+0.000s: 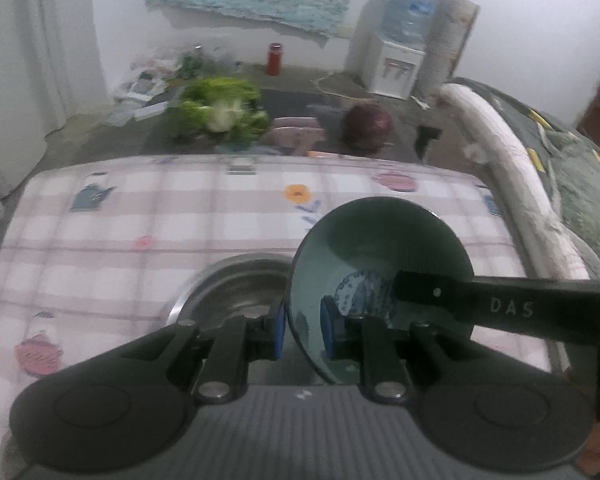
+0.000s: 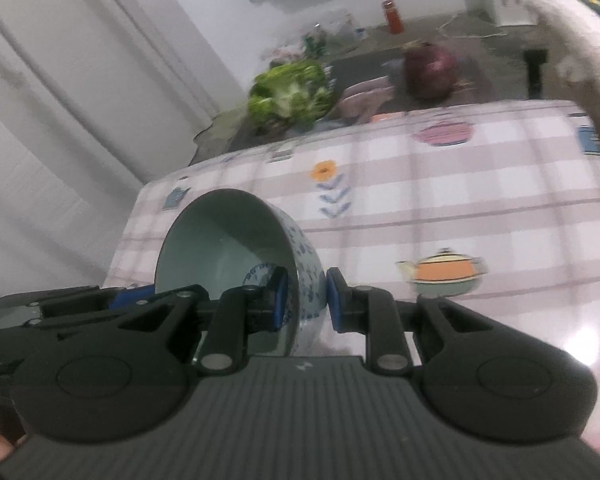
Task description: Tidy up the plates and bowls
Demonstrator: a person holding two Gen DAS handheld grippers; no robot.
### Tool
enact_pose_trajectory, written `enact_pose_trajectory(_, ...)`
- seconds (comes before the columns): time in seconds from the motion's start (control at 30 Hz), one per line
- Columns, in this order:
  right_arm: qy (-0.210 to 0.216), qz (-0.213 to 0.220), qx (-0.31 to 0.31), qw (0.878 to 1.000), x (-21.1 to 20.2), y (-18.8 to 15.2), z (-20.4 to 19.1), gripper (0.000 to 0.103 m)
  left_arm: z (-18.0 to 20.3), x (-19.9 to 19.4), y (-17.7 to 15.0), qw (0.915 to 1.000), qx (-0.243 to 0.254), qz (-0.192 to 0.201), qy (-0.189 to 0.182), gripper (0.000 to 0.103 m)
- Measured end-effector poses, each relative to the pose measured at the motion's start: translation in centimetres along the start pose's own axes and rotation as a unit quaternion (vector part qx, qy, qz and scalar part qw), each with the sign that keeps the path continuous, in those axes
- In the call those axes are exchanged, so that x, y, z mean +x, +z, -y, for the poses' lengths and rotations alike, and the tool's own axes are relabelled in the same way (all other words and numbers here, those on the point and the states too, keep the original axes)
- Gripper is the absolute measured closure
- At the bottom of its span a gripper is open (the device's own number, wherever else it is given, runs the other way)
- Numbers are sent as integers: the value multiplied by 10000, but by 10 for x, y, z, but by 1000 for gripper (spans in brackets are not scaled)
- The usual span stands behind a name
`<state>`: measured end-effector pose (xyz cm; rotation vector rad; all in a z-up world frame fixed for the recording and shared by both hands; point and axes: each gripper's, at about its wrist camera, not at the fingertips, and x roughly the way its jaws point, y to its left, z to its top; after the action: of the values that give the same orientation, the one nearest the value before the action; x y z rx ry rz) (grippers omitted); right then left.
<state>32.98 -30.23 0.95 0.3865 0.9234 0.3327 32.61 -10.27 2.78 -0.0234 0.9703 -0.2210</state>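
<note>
Left wrist view: left claw straddles the rim of the bowl; one blue pad sits outside the wall, the other inside.
Left claw state: narrowed onto the bowl rim, pads touching or almost touching the wall (blur prevents a firmer reading).
Right wrist view: right claw straddles the opposite wall of the bowl; one pad inside, one pad outside.
Right claw state: partly closed around the wall; a thin gap shows at the outer pad, so contact cannot be confirmed.
Bowl: tilted on its side, pale green inside, blue speckle outside, held above the surface between both claws.
Steel dish: a metal dish lies on the surface just left of the bowl, behind the left claw.
Surface: checked cloth with teapot and flower prints.
Background: lettuce and a dark red cabbage lie beyond the far edge.
</note>
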Motion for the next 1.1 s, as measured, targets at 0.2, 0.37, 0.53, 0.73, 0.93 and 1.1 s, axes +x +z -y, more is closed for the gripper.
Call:
enact_pose_trajectory(0.2,132,-304,-134,9994,41,-3,-34,83,-41,14,-6,9995,-219,-173,158,84)
enact_pose_trajectory(0.37,57,-579,-164,9982,70,-11,-42,83,-58,33,-17,9986,-265,-397,207,84)
enact_pose_trajectory(0.53,-57,-782,-194,9967,90,-22,-42,83,-63,48,-27,9976,-188,-608,263,84)
enact_pose_trajectory(0.73,-147,-827,-251,9962,99,-28,-41,83,-60,50,-34,9978,32,-574,321,80)
enact_pose_trajectory(0.93,-342,-613,-483,9964,87,-24,-47,72,-54,31,-31,9991,214,-251,278,63)
enact_pose_trajectory(1.1,-373,-240,-612,9971,60,-20,-56,54,-53,5,-34,9995,247,-88,152,52)
